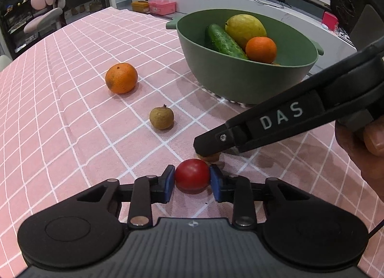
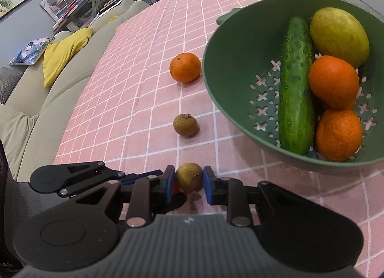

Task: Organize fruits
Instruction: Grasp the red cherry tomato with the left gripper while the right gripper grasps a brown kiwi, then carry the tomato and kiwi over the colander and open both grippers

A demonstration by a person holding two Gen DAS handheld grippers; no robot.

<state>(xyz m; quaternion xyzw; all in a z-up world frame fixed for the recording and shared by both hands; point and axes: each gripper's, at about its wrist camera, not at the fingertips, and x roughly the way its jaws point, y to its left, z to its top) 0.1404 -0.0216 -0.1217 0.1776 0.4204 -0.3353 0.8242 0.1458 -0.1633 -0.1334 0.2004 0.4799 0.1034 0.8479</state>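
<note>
My left gripper (image 1: 192,177) is shut on a small red tomato (image 1: 192,174) that rests on the pink checked tablecloth (image 1: 72,110). My right gripper (image 2: 186,178) is shut on a small brown longan (image 2: 189,177), also down at the cloth; from the left wrist view that gripper's black finger (image 1: 216,141) covers most of this fruit. Another brown longan (image 1: 161,118) (image 2: 185,124) and an orange (image 1: 121,78) (image 2: 185,67) lie loose on the cloth. The green colander bowl (image 1: 240,81) (image 2: 230,81) holds a cucumber (image 2: 296,86), a yellow-green mango (image 2: 338,35) and two oranges (image 2: 333,81).
A person's hand (image 1: 360,148) holds the right gripper at the right edge of the left wrist view. A beige sofa (image 2: 36,110) with a yellow cushion (image 2: 64,52) runs along the table's left side. A pink chair (image 1: 45,9) and a white counter (image 1: 240,2) stand beyond the table.
</note>
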